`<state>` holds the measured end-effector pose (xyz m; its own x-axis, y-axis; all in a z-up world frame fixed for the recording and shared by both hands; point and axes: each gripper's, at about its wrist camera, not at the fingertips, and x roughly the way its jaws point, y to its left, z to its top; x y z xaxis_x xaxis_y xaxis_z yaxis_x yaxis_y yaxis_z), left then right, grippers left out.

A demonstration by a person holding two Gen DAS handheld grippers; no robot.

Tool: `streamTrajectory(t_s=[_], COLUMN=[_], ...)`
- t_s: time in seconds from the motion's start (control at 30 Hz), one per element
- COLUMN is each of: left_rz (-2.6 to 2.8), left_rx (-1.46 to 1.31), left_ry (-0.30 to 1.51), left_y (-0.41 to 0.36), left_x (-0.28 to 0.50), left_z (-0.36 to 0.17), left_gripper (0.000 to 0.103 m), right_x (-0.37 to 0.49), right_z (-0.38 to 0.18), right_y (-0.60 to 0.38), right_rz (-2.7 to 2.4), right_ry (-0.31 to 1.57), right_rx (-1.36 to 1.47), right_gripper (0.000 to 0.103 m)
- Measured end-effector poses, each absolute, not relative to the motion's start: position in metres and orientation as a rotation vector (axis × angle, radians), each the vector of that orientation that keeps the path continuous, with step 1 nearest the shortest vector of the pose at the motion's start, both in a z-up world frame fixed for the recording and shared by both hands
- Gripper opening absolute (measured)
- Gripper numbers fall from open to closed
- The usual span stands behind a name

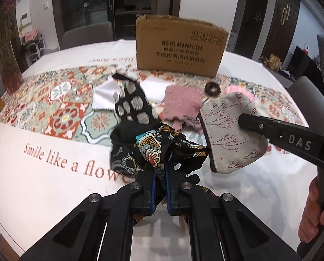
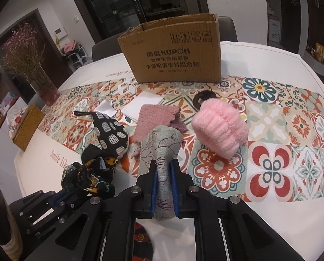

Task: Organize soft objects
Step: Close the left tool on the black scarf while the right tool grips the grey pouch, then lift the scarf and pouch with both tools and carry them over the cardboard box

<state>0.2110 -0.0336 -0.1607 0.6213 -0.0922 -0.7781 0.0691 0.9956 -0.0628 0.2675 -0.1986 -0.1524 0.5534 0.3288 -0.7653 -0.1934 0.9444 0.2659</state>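
Left gripper (image 1: 160, 182) is clamped on a crumpled black patterned silk scarf (image 1: 157, 150); right gripper (image 2: 164, 184) is clamped on a grey branch-print fabric pouch (image 2: 162, 150), held folded lengthwise.

Vase of dried flowers (image 2: 29, 65), chair (image 1: 88, 34)

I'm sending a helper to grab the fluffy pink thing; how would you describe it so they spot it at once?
Start at the cardboard box standing at the far side of the patterned table runner. In front of it and a little to the right, beside a small dark ring, lies the pink fluffy band. It is bright pink, thick and ribbed, unlike the flat dusty-pink knit cloth on its left.
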Motion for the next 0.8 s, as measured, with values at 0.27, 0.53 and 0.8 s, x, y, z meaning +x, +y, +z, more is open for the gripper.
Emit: streamTrajectory(t_s=[0.27, 0.53, 0.8], left_rz=[-0.116, -0.138, -0.171], left_rx=[-0.022, -0.008, 0.01], left_ry=[0.795, 0.687, 0.577], left_y=[-0.033, -0.032, -0.031], left_x=[0.213, 0.222, 0.235], left_z=[-0.122, -0.083, -0.044], left_gripper=[0.009, 0.009, 0.009], right_x=[0.265, 0.267, 0.27], right_z=[-0.121, -0.084, -0.046], right_y=[-0.203, -0.205, -0.206], right_rz=[0.292, 0.269, 0.227], right_ry=[0.865, 0.776, 0.675], right_rx=[0.169, 0.182, 0.193], right_gripper=[0.013, 0.013, 0.013])
